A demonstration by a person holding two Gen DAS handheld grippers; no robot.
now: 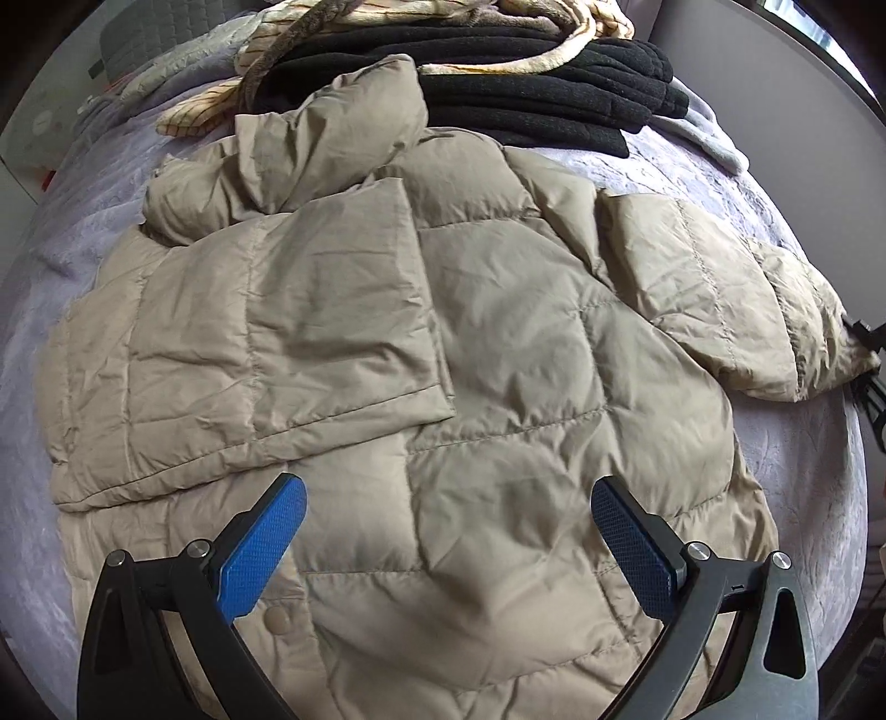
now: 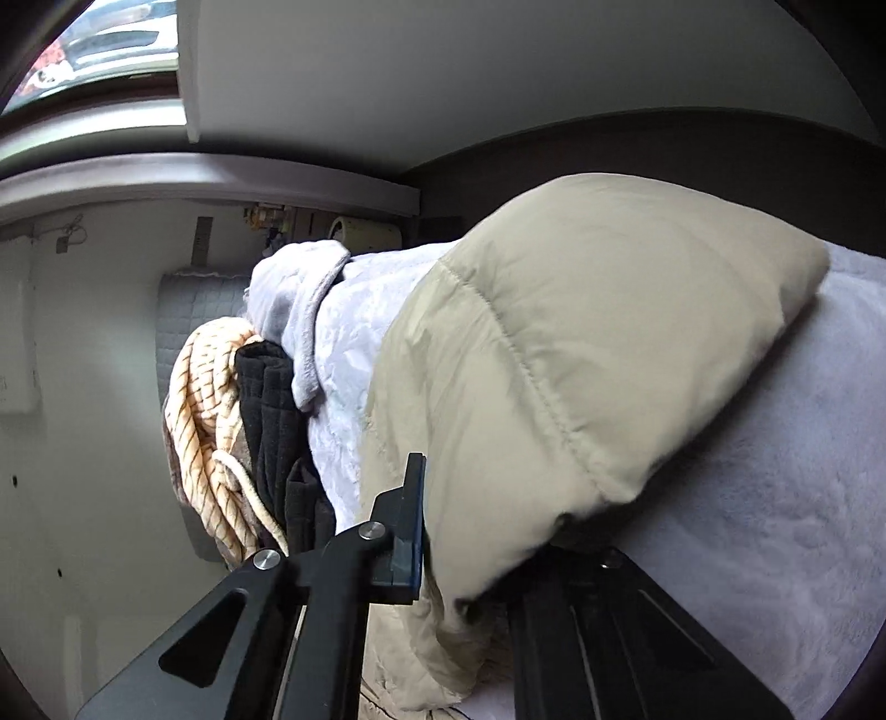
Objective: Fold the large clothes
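Observation:
A beige quilted puffer jacket [image 1: 443, 343] lies spread on a lavender blanket. Its left sleeve [image 1: 266, 343] is folded across the body; its right sleeve [image 1: 720, 299] stretches out toward the right edge. My left gripper [image 1: 448, 531] hovers open and empty above the jacket's lower part, blue pads apart. My right gripper [image 2: 476, 548] is shut on the cuff end of the right sleeve [image 2: 581, 360], which bulges up between its fingers; it also shows small at the right edge of the left wrist view [image 1: 864, 343].
Folded black clothes [image 1: 554, 94] and a cream striped cloth [image 1: 387, 22] are piled at the far end of the bed. The lavender blanket [image 1: 803, 471] covers the bed. A wall and window sill [image 2: 166, 183] stand beyond the bed.

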